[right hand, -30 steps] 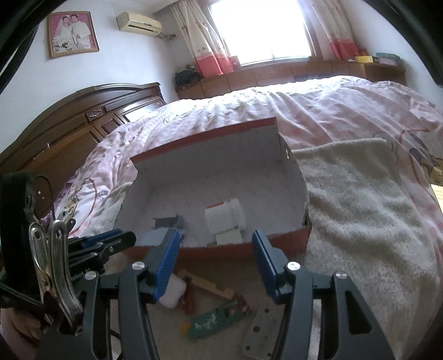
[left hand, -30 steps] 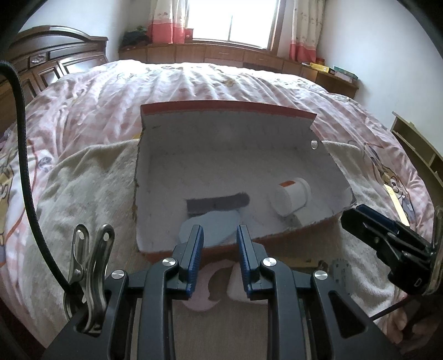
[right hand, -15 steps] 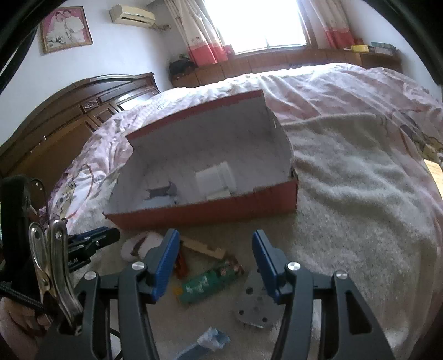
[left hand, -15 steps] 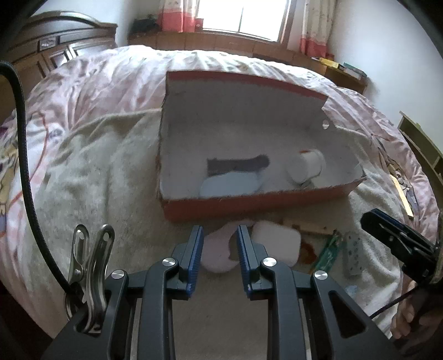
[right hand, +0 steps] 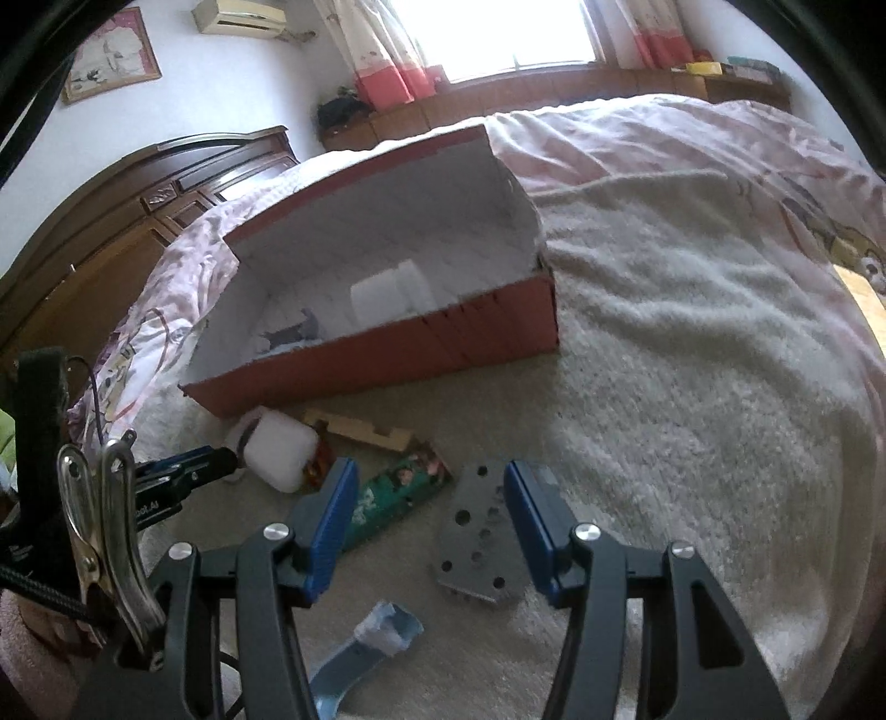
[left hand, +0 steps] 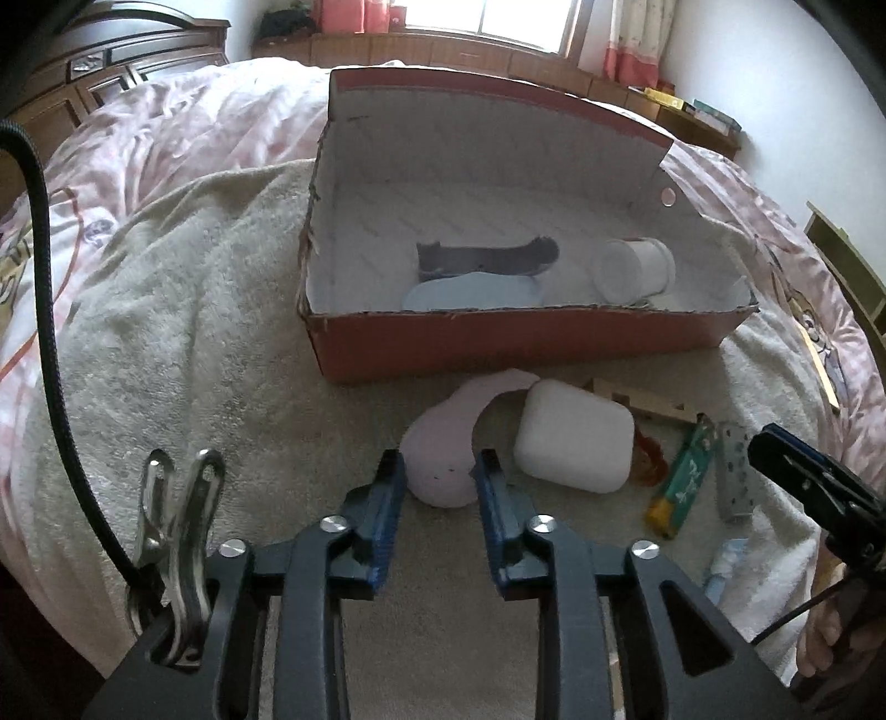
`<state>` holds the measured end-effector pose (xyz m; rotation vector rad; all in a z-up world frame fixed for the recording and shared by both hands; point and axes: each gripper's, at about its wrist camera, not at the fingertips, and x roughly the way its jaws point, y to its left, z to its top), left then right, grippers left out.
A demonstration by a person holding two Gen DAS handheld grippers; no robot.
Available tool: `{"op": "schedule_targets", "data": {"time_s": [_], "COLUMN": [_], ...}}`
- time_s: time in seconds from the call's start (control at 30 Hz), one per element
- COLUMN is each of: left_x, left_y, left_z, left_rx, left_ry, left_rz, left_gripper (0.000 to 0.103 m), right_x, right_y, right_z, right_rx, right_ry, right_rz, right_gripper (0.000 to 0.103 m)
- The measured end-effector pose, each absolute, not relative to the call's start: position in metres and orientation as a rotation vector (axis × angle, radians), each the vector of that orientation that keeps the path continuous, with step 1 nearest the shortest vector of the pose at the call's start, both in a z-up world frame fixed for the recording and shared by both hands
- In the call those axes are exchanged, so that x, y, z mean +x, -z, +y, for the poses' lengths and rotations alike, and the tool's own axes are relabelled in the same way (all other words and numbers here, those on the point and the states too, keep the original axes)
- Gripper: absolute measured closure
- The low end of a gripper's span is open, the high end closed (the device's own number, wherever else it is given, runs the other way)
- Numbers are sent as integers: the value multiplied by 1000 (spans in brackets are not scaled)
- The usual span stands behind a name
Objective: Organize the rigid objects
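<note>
Pink curved piece (left hand: pixel 443 443) between opening left gripper (left hand: pixel 437 476) jaws, unpinched

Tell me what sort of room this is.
A bedroom, most likely: the work is laid out on a bed with a pink quilt, a dark wooden headboard stands behind it, and a curtained window backs it.

Backlit window (right hand: pixel 520 27) glare, dim foreground, fisheye edges

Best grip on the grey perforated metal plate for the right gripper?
Pinch the grey plate across its two long edges, from above. It lies flat on the towel, lengthwise between the right gripper's open fingers, so its faces offer no purchase.
</note>
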<state>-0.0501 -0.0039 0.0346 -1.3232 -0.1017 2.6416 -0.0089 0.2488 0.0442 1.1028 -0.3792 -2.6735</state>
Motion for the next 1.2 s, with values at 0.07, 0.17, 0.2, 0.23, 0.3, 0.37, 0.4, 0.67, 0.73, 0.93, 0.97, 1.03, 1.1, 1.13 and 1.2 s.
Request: {"op": "schedule_targets", "data": {"time_s": [0.07,0.17,0.2,0.23,0.3,0.37,0.4,0.67,0.73,0.93,0.97,1.03,1.1,1.13,1.2], "left_x": [-51,-53,-54,-54,-54,-55,-55,-60,-60,-58,-57,-55,-52,-49,-45], "left_y": [-32,-29,-29,-28,-27,-27,-27,-26,-26,-26,-26,-26,-26,-25,-24], "left_z": [-4,-3,-2,-1,1,3,4,14,15,13,12,10,7,6,4], "left_rx": [-1330,-1337,-1338,-1336,-1329,-1323,-1321,-1291,-1281,-1252,-1252,-1256,-1263,-1266,-1270], "left_ry": [-2631,-2617,-2618,-2619,-2627,-2637,-2642,-2696,-2705,-2728,-2728,-2723,-2722,-2721,-2719], "left_rz": [-108,-109,-104,-98,-83,-65,-56,36,53,74,69,46,31,24,13], "left_gripper": [70,66,64,64,63,62,62,61,61,71,72,72,72,72,72], "right_x": [-9,-9,-9,-9,-9,-8,-7,-1,1,6,6,6,6,4,2], "right_y": [-42,-39,-38,-37,-36,-34,-34,-31,-32,-34,-33,-29,-27,-25,-22], "right_z": [250,251,251,251,251,251,251,247,247,245,245,247,248,249,251], "right_rx": [1113,1124,1127,1130,1136,1146,1150,1158,1151,1162,1174,1197,1209,1219,1233], "right_ry": [2674,2673,2672,2671,2670,2667,2666,2671,2674,2683,2683,2685,2697,2699,2704], "right_rz": [-384,-389,-390,-391,-389,-383,-382,-322,-329,-299,-296,-295,-294,-299,-309], "right_gripper": [45,45,45,45,45,45,45,45,45,45,45,45,45,45,45]}}
